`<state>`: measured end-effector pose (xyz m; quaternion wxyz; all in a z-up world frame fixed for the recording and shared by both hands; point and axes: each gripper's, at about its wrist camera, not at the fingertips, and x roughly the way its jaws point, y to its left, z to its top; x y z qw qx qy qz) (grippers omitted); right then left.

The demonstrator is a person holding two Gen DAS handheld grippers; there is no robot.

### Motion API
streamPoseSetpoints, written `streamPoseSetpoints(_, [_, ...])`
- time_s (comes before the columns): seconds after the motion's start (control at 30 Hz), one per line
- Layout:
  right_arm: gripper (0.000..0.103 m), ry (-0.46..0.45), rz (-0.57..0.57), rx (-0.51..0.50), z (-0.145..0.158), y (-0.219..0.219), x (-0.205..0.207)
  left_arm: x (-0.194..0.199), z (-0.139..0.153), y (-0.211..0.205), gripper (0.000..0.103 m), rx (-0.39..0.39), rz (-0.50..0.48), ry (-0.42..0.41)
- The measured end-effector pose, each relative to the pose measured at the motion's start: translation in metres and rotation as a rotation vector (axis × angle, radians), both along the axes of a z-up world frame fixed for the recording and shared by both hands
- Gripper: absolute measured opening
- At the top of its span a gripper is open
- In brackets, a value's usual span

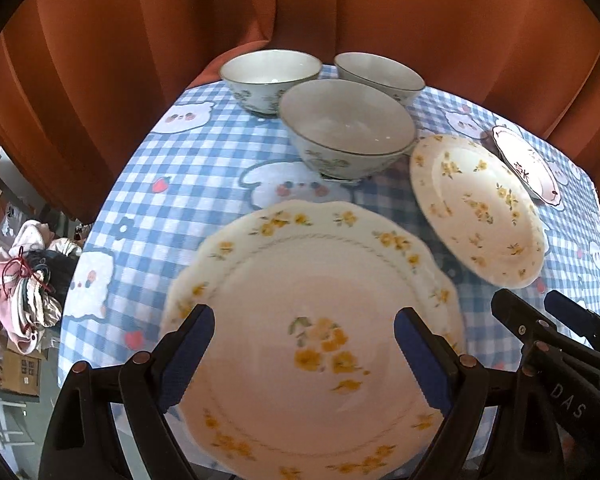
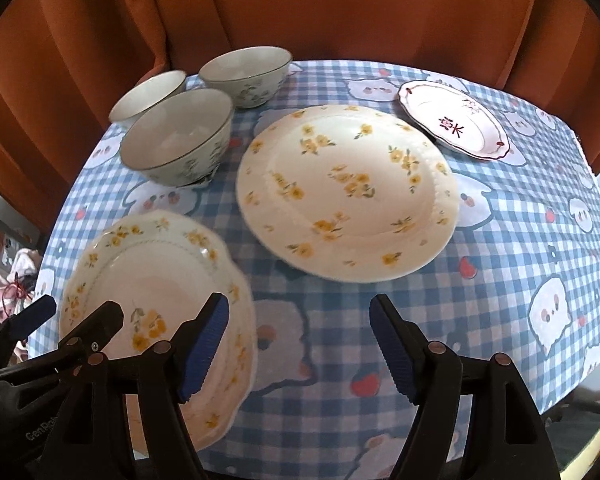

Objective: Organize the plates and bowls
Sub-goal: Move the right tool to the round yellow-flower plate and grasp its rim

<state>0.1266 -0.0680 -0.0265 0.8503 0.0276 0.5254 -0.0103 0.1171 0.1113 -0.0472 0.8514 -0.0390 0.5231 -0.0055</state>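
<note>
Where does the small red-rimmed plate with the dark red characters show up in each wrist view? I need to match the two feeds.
Left wrist: the red-rimmed plate sits at the far right edge, behind the round yellow-flower plate.
Right wrist: red-rimmed plate at upper right, beyond the round yellow-flower plate.
Shared landmark: the nearest bowl, left of that yellow-flower plate in both views.

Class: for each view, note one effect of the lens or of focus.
Left wrist view: the scalloped plate near the lens is soft, the bowls sharper. Right wrist view: the fisheye bends the table edge into a curve; dark corners frame both.
</note>
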Motion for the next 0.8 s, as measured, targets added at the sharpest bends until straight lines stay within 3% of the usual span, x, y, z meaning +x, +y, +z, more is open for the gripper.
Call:
streamPoseSetpoints(0.57, [0.087, 0.011, -0.035, 0.043, -0.001, -0.104, 0.049, 0.052, -0.005, -0.088, 0.093, 0.000, 0.044, 0.029])
streamPoseSetpoints(0.8, [0.088, 0.003, -0.040, 0.013, -0.007, -0.133, 0.075, 0.076, -0.013, -0.116, 0.092, 0.018, 0.052, 0.028])
